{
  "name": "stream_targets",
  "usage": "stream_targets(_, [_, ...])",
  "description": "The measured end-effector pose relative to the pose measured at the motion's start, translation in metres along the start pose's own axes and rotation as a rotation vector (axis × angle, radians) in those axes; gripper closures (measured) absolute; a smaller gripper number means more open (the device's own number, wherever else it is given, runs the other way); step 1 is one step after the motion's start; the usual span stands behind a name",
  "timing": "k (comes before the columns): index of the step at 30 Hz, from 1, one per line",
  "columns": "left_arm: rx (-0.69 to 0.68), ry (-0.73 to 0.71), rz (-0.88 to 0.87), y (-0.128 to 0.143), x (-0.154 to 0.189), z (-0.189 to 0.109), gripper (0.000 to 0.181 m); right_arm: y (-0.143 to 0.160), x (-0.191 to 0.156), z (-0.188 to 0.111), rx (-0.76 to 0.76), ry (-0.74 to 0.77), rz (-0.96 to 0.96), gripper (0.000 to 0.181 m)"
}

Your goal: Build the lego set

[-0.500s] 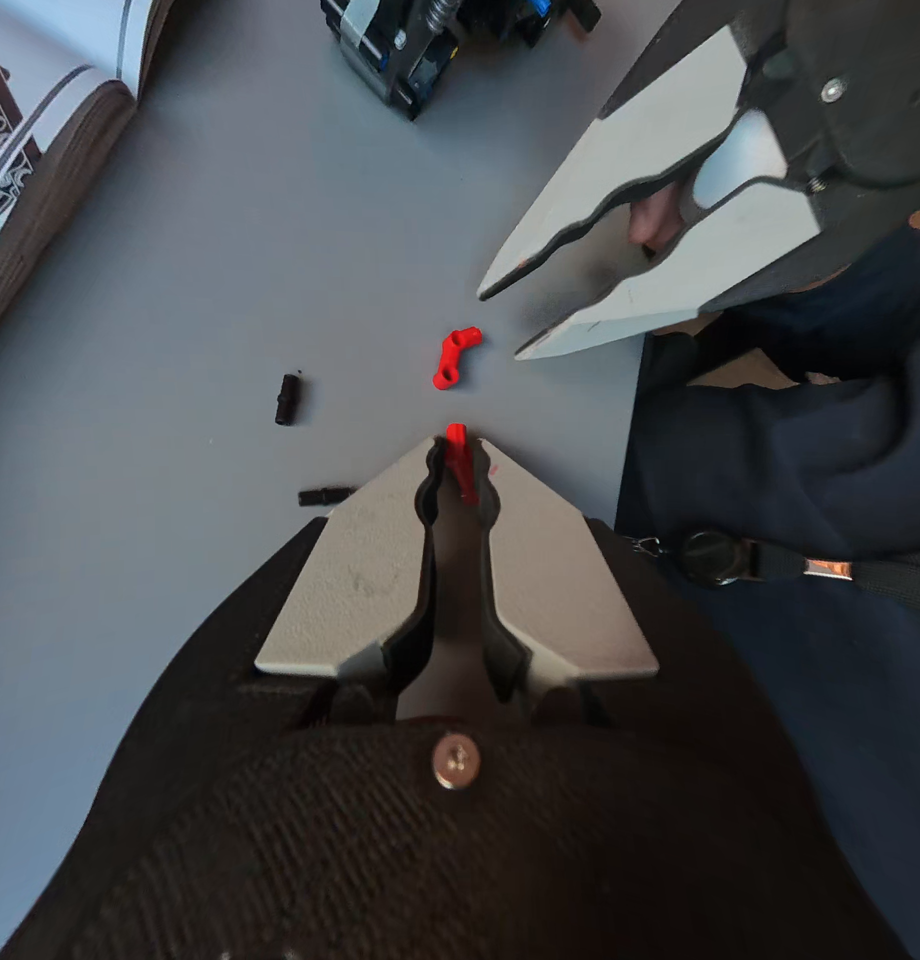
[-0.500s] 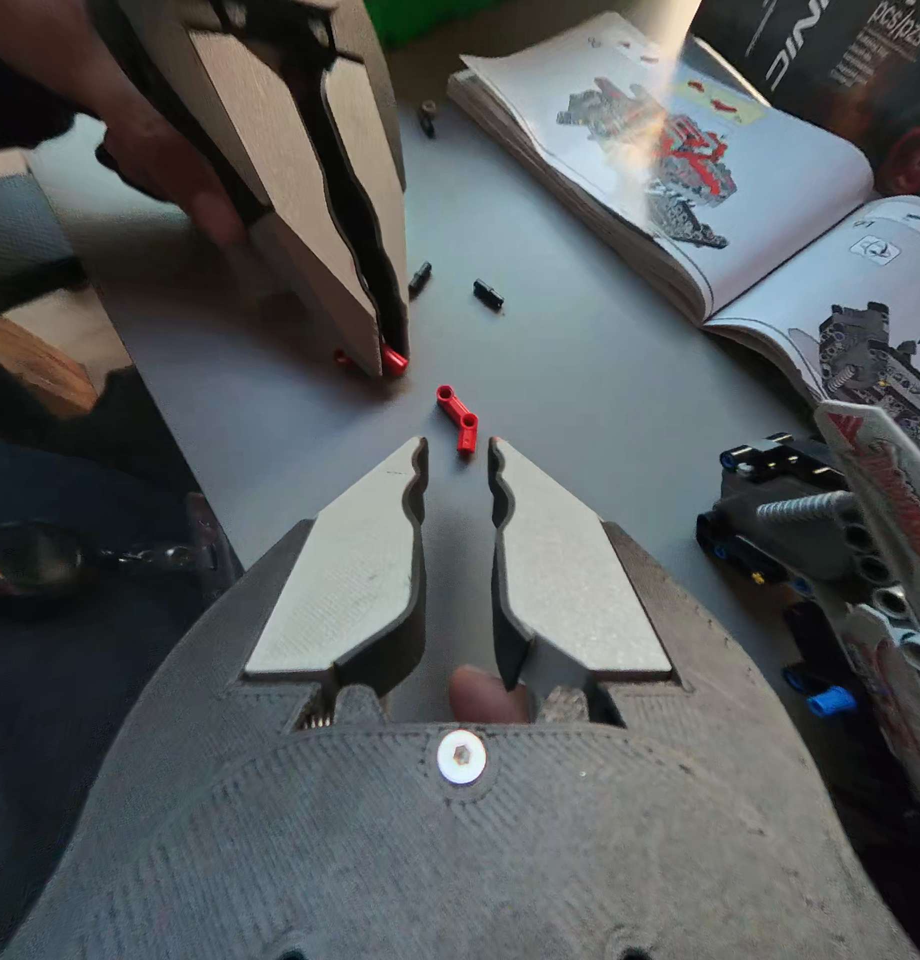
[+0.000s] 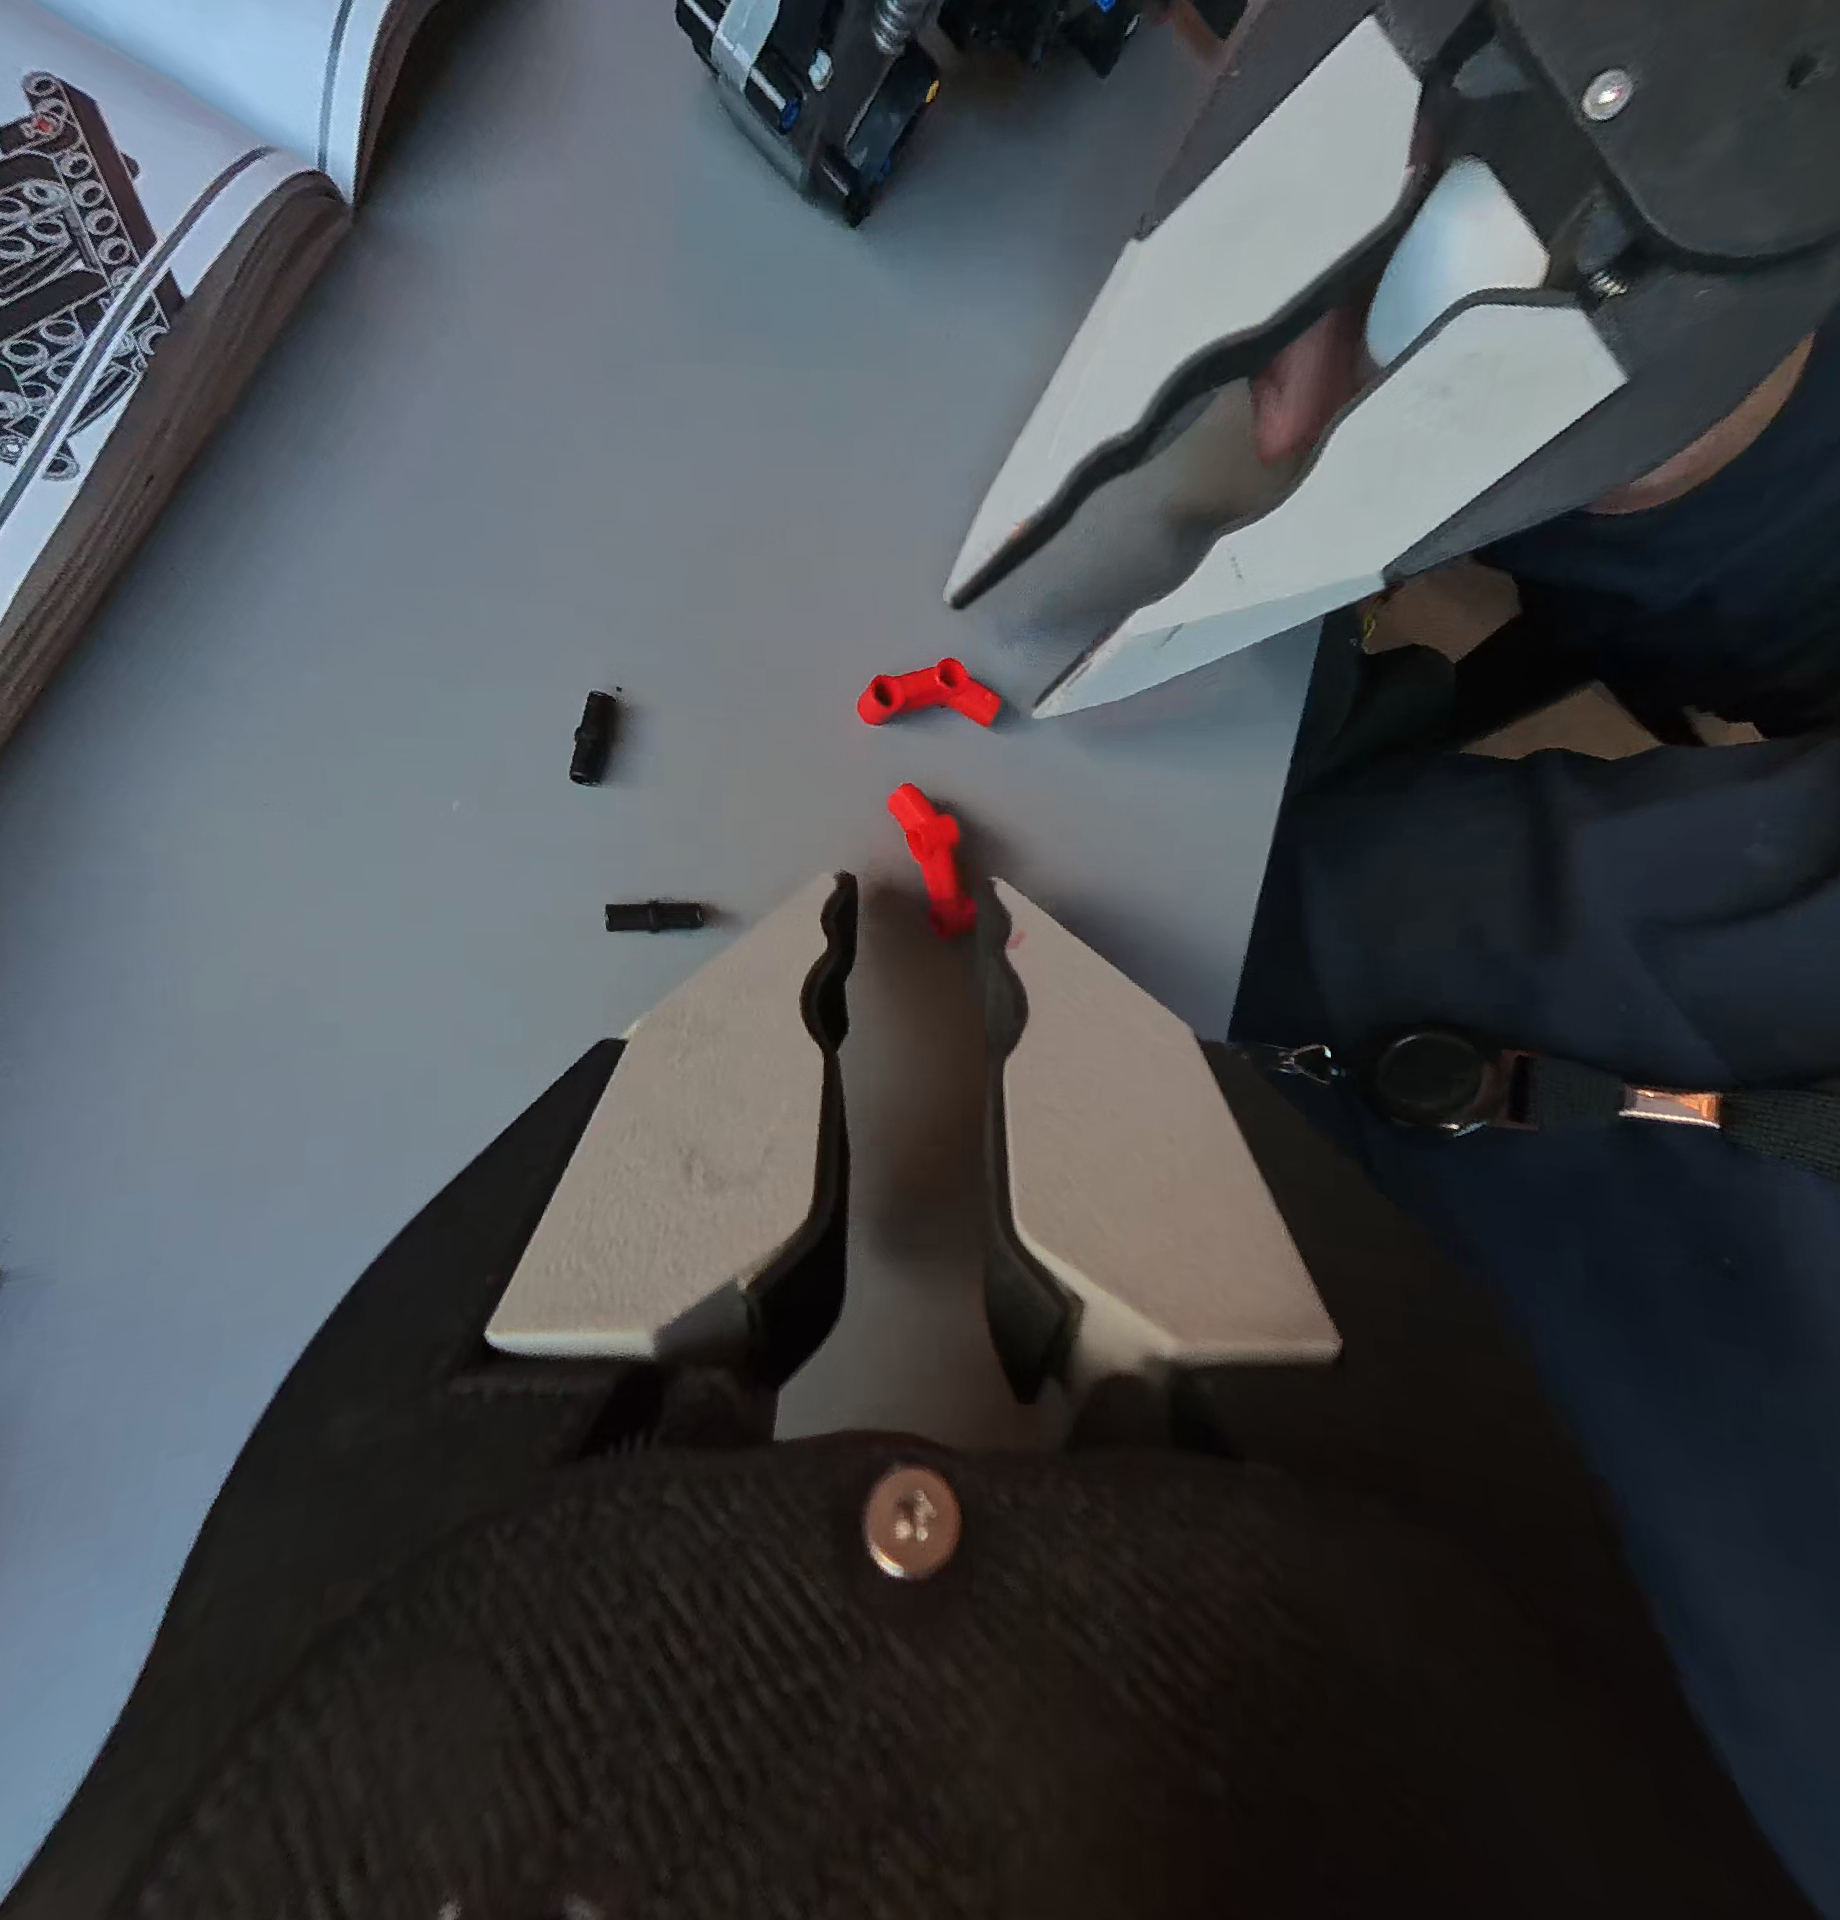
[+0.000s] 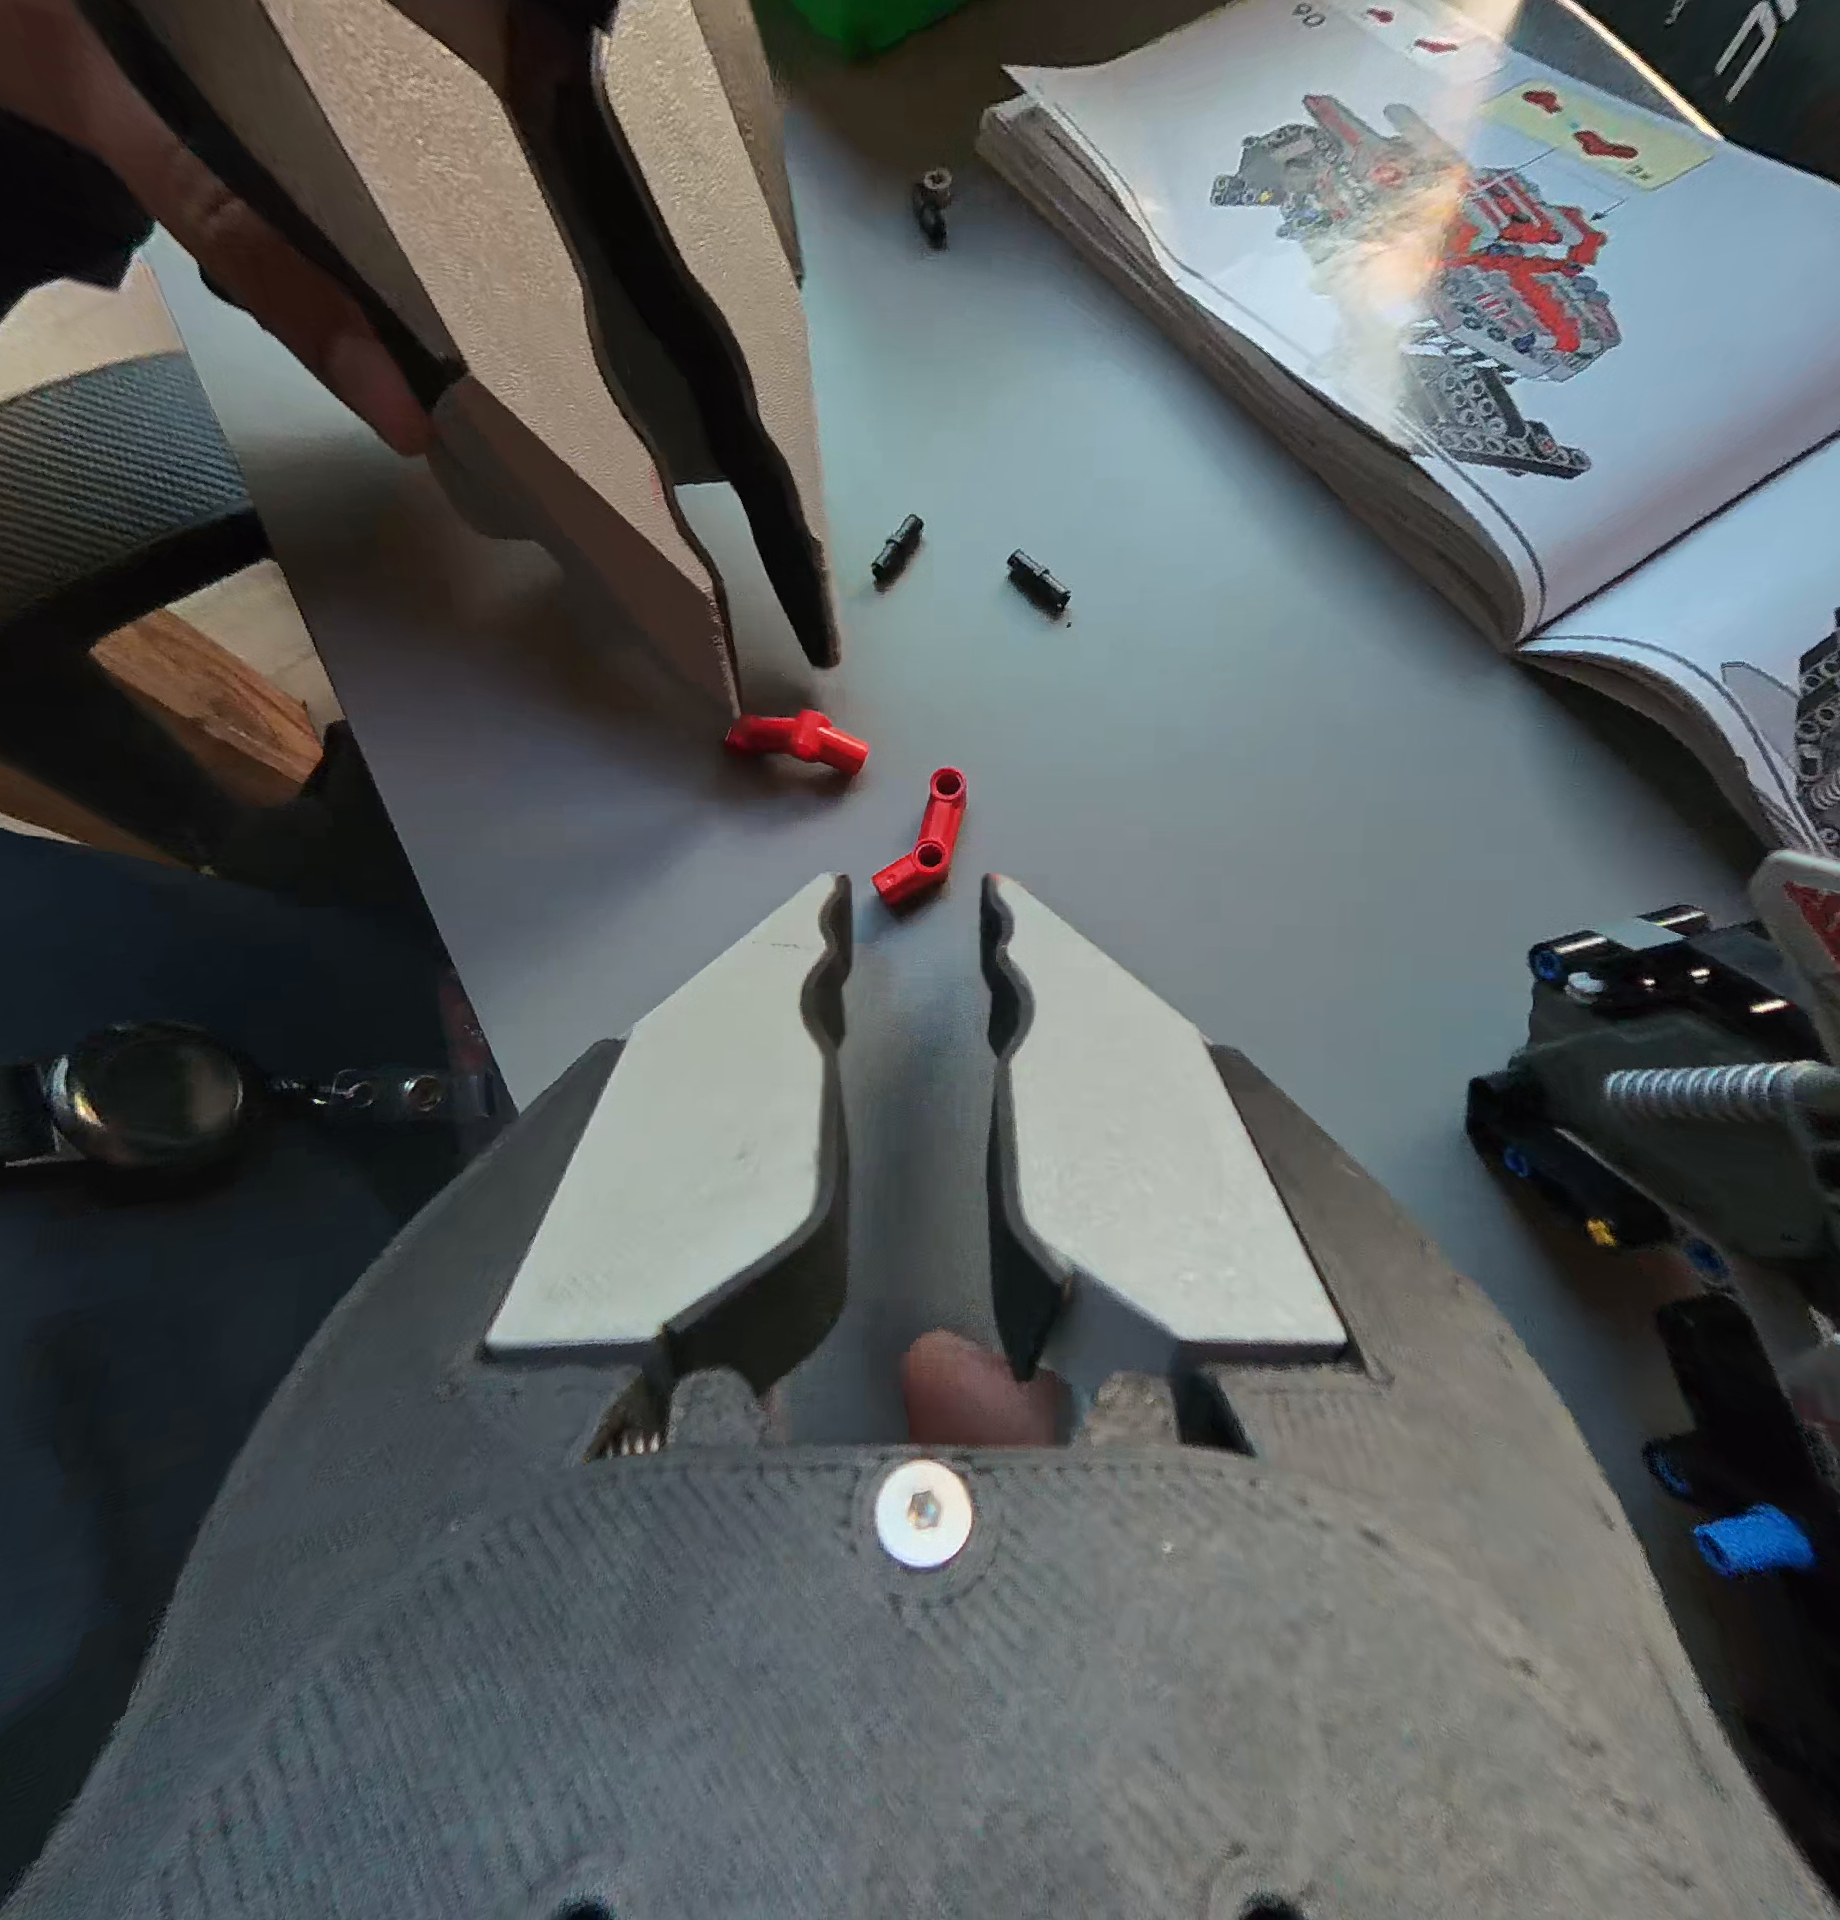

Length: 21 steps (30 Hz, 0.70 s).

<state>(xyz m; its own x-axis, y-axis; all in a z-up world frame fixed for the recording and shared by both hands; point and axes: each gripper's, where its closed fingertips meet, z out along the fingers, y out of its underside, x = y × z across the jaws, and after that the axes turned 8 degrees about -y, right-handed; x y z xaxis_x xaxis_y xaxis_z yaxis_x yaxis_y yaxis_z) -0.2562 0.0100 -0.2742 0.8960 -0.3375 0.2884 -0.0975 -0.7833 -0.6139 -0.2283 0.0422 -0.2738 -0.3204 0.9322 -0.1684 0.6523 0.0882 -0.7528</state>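
Observation:
Two red angled connector pieces lie on the grey table (image 3: 480, 520). One red piece (image 3: 931, 857) lies at the tips of my left gripper (image 3: 918, 894), which is open, and touches its right fingertip; it also shows in the right wrist view (image 4: 796, 740) under the left gripper (image 4: 781, 681). The other red piece (image 4: 926, 836) lies just ahead of my right gripper (image 4: 916, 888), which is open and empty. In the left wrist view this piece (image 3: 926, 694) sits beside the right gripper (image 3: 999, 655).
Two black pins (image 3: 592, 736) (image 3: 653, 915) lie to the left, also seen in the right wrist view (image 4: 897, 548) (image 4: 1037, 582). An open instruction book (image 4: 1518, 312) and the part-built black model (image 4: 1674, 1091) lie on the table. The table edge (image 3: 1269, 831) runs close by, next to a person's dark clothing. Across from one pair of fingers to the other is roughly 5 centimeters.
My left gripper was shut on a red piece; now it is open and the piece lies on the table. The other red piece has turned in place.

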Motion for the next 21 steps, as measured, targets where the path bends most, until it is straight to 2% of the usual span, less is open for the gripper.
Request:
stream_targets(4, [0.037,-0.032,-0.008,0.000,-0.003,-0.010,0.160,0.002,0.003,0.009,-0.017,0.010,0.022,0.158])
stream_targets(7, [0.078,-0.037,-0.020,-0.003,-0.001,-0.016,0.159,0.001,0.003,0.012,-0.027,0.021,0.010,0.169])
stream_targets(11, [0.098,-0.034,-0.010,-0.008,0.007,-0.013,0.158,0.002,0.003,0.011,-0.035,0.024,0.013,0.170])
stream_targets(12, [0.103,-0.050,0.006,-0.011,0.006,-0.012,0.158,0.003,0.002,0.009,-0.035,0.020,0.017,0.176])
stream_targets(16, [0.175,-0.125,0.219,-0.026,0.016,-0.008,0.160,-0.001,-0.003,-0.001,0.026,-0.023,0.066,0.176])
stream_targets(21, [0.178,-0.207,0.422,-0.036,0.026,0.009,0.160,0.000,-0.002,-0.010,0.083,-0.080,0.156,0.176])
